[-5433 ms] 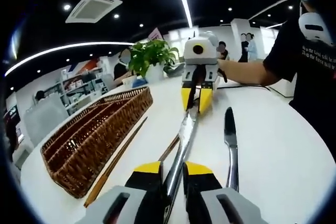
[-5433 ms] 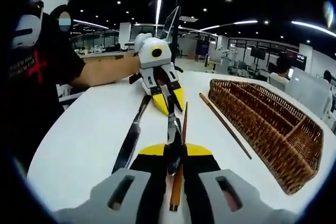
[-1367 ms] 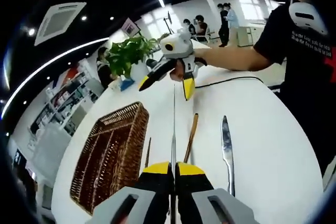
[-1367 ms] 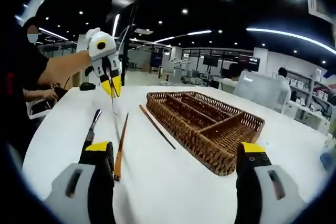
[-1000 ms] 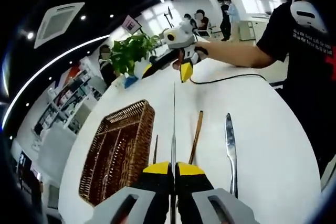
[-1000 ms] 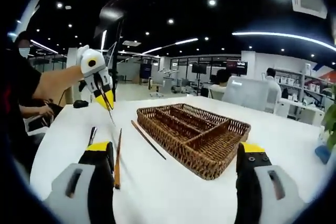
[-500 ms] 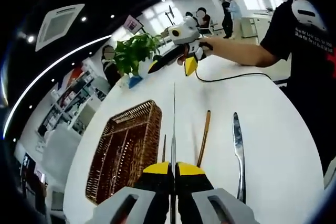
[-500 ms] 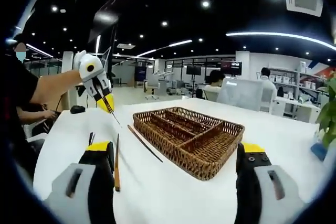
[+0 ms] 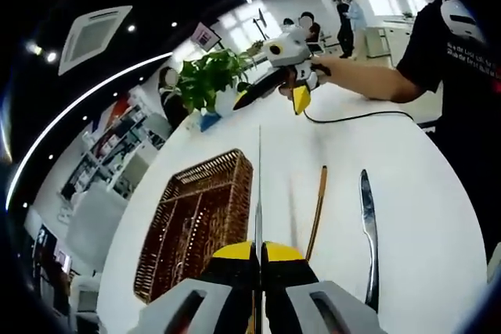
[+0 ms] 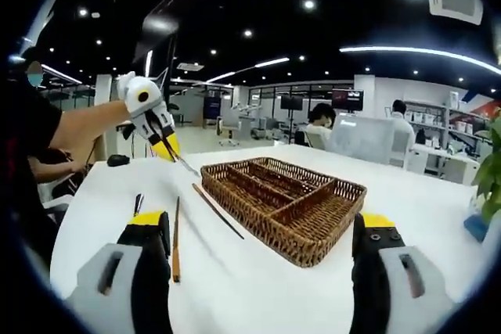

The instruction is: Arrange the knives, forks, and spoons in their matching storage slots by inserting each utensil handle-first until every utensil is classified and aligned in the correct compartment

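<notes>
My left gripper (image 9: 260,246) is shut on a table knife (image 9: 259,185) that shows edge-on, its blade running straight ahead above the white table. In the right gripper view, that left gripper (image 10: 167,149) hangs in the air at the left, and the knife's (image 10: 186,166) tip reaches the near corner of the brown wicker cutlery basket (image 10: 309,220). The basket (image 9: 196,228) has several long compartments. My right gripper (image 10: 262,228) is wide open with nothing in it. From the left it shows far off as the right gripper (image 9: 270,99), held up by a hand.
A second knife (image 9: 368,228) and a wooden chopstick (image 9: 317,209) lie on the table right of the held blade. Another chopstick (image 10: 218,210) lies beside the basket. A potted plant (image 9: 207,80) stands at the table's far edge. A person's arm (image 10: 78,127) reaches in.
The right gripper has let go of the knife and opened wide. The left gripper has lifted the knife off the table and carried it toward the basket.
</notes>
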`<state>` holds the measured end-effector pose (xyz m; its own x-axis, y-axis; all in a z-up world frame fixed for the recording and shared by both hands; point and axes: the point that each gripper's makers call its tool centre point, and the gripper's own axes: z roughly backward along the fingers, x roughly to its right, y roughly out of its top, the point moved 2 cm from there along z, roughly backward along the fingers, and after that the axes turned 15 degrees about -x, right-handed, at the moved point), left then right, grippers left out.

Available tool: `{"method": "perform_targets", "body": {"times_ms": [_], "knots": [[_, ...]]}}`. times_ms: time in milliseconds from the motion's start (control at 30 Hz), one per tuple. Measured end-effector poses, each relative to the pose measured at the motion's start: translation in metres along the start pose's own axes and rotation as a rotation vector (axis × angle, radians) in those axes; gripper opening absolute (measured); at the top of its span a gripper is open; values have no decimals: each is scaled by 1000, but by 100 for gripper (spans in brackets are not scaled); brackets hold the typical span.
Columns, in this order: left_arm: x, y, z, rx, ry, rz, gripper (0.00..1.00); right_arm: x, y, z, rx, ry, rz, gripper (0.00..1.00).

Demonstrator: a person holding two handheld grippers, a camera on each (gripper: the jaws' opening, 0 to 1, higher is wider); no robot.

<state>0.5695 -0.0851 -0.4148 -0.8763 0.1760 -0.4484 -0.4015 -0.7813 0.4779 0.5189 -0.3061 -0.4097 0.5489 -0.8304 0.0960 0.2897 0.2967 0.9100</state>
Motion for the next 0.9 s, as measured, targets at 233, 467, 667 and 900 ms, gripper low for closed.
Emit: {"method": "perform_targets", "body": {"times_ms": [233,467,667,900], "knots": [[-13,-1,-11,-17,-12,-17,2,6,5,4,39,-33,5,93],[-29,-6,-16,-34,4,-25,2,8,3,2,25,-39,8,97],[-41,-6,-21,-22,9,-20,2,8,-1,-1,2,-31,-22,100],[-57,-14,-29,-27,3,-57,2,7,0,-3,6,-22,-38,100]]}}
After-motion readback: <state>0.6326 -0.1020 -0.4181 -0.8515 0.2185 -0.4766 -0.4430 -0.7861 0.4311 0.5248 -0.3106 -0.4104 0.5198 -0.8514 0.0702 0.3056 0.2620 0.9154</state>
